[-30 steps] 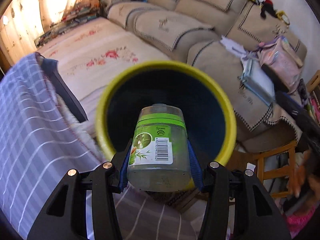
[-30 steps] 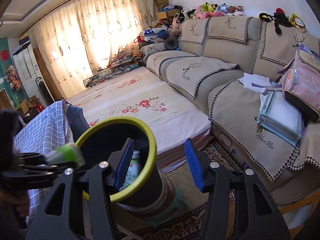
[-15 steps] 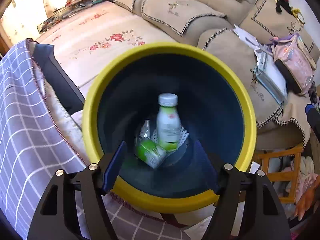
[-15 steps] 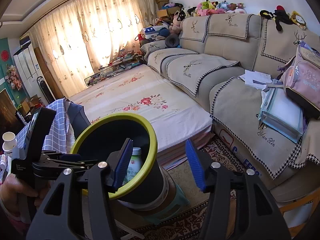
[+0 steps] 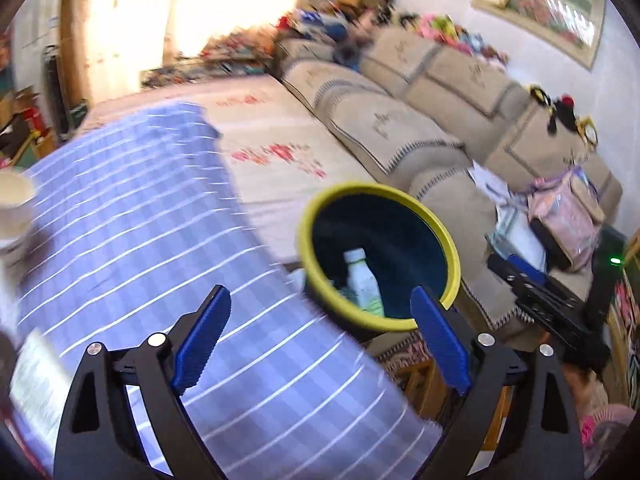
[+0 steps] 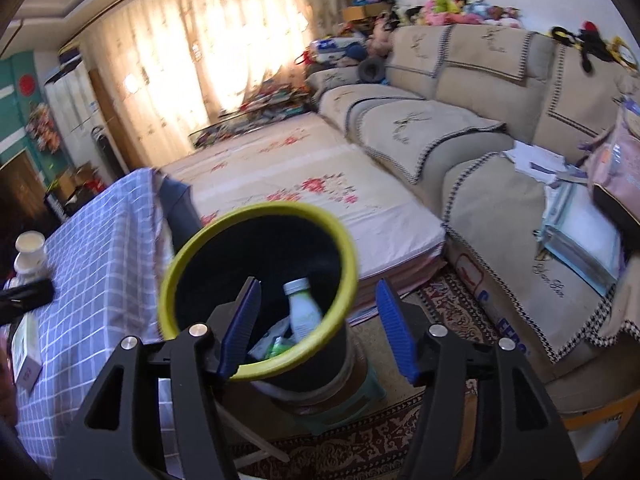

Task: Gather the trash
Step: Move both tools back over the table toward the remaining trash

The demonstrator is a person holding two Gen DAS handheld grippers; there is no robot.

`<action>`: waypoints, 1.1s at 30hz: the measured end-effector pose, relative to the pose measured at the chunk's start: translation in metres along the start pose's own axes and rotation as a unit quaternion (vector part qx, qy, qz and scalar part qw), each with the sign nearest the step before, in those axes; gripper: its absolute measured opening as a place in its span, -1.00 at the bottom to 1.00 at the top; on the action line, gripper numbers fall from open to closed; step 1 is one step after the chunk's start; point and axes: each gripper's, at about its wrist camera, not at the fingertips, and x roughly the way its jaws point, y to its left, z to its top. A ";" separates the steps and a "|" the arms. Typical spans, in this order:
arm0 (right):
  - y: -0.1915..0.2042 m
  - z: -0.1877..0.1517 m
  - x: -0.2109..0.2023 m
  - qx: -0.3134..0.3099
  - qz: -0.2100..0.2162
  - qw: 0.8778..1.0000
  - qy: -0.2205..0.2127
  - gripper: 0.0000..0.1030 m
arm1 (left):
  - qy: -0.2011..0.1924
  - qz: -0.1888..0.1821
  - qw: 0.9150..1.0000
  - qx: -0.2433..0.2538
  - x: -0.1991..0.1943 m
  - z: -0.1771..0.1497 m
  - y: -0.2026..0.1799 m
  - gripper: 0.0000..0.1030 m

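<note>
Blue-checked cloth [image 5: 168,248] covers worktop beside yellow-rimmed bin [image 6: 224,248]; bin holds white bottle [image 6: 304,312], wrappers. Left hand-held gripper [image 5: 320,340] and right hand-held gripper [image 6: 318,330]: spread wide, empty.

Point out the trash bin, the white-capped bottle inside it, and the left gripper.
trash bin [image 6: 344,240]: right wrist view, on its yellow rim.
white-capped bottle [image 6: 305,312]: right wrist view, on its body.
left gripper [image 5: 320,340]: left wrist view, midway between its blue fingertips.

Both wrist views look down, sharing the yellow-rimmed bin [image 5: 440,236] [image 6: 256,213].
</note>
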 end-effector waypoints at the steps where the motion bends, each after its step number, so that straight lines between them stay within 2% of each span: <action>1: 0.008 0.000 0.002 -0.009 0.007 1.000 0.005 0.14 | -0.008 0.005 1.000 -0.009 -0.013 -0.007 0.009 0.79; 5: 0.058 -0.008 0.012 -0.061 0.051 0.996 0.031 0.16 | -0.043 0.048 0.996 -0.056 -0.070 -0.040 0.055 0.80; 10: 0.138 -0.023 0.016 -0.128 0.133 0.981 0.063 0.17 | -0.080 0.126 0.981 -0.123 -0.132 -0.091 0.116 0.81; 15: 0.223 -0.041 0.005 -0.196 0.226 0.951 0.083 0.27 | -0.092 0.188 0.964 -0.162 -0.175 -0.138 0.162 0.81; 18: 0.269 -0.050 -0.006 -0.234 0.277 0.928 0.090 0.36 | -0.091 0.193 0.960 -0.184 -0.185 -0.158 0.184 0.81; 22: 0.313 -0.056 -0.013 -0.269 0.322 0.902 0.097 0.66 | -0.095 0.194 0.956 -0.200 -0.189 -0.172 0.197 0.81; 24: 0.339 -0.061 -0.012 -0.299 0.332 0.889 0.101 0.73 | -0.098 0.191 0.956 -0.202 -0.189 -0.174 0.199 0.81; 26: 0.360 -0.070 -0.006 -0.327 0.322 0.882 0.111 0.79 | -0.101 0.189 0.955 -0.203 -0.191 -0.180 0.199 0.81; 33: 0.402 -0.092 0.028 -0.399 0.261 0.866 0.150 0.80 | -0.097 0.183 0.957 -0.204 -0.190 -0.188 0.202 0.81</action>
